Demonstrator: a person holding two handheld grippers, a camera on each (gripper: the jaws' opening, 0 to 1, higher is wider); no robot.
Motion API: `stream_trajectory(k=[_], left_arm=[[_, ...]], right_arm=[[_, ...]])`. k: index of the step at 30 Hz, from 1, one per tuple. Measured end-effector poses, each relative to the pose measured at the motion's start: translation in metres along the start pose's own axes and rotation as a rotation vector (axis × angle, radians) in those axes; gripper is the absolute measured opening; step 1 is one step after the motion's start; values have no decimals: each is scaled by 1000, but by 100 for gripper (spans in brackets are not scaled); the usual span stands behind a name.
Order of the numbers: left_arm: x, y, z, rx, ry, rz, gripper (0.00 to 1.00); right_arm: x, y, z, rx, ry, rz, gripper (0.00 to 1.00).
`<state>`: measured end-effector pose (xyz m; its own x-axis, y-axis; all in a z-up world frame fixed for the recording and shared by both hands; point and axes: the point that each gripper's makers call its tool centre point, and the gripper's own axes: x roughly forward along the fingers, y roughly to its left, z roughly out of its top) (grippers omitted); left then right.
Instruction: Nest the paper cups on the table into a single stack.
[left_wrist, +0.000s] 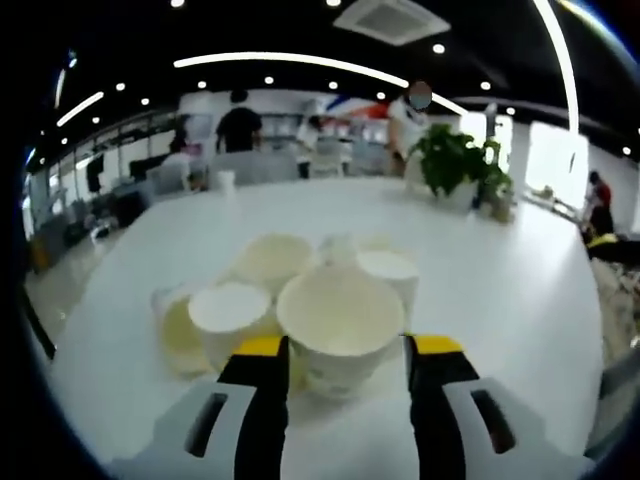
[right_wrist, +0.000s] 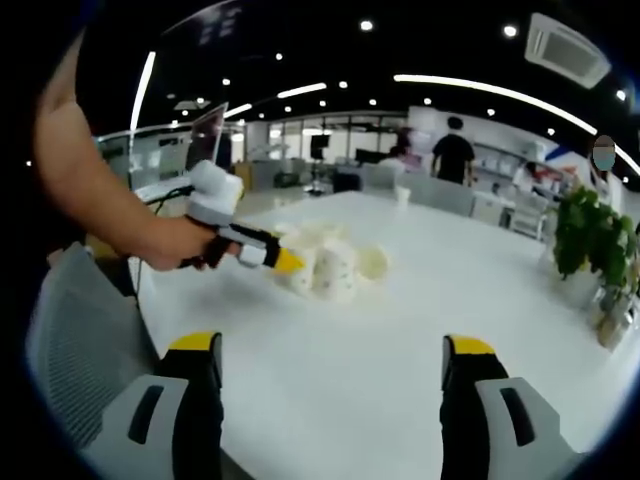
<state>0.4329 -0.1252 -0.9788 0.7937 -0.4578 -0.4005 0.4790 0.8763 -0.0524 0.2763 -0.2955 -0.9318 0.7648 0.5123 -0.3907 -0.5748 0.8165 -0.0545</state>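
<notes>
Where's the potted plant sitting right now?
The potted plant stands at the table's far right in the left gripper view, beyond the cluster of paper cups; it's at the right edge of the right gripper view.

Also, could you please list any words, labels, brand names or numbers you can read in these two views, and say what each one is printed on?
No text can be read in either view.
Paper cup between the left gripper jaws: a faint pattern low on its side, too blurred to read.
Red and blue shapes on the far wall: possibly a sign, too small and blurred to read.
Right gripper: no visible marking.
</notes>
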Motion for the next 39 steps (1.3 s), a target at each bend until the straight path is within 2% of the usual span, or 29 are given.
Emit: stream_trajectory(k=[3, 17, 28, 34, 39], left_arm=[[2, 0, -3, 2, 14, -6, 39], [0, 2, -4, 13, 14, 1, 37], [-7, -1, -4, 17, 2, -16, 36], [-13, -5, 2, 41, -22, -38, 36], [-17, -1, 3, 35, -28, -46, 36]], right_arm=[[0, 0, 0, 1, 0, 2, 89], [1, -1, 0, 2, 0, 0, 89], [1, 0, 0, -2, 0, 1, 88], [0, 0, 0, -2, -1, 0, 88], [1, 2, 0, -8, 1, 5, 88]])
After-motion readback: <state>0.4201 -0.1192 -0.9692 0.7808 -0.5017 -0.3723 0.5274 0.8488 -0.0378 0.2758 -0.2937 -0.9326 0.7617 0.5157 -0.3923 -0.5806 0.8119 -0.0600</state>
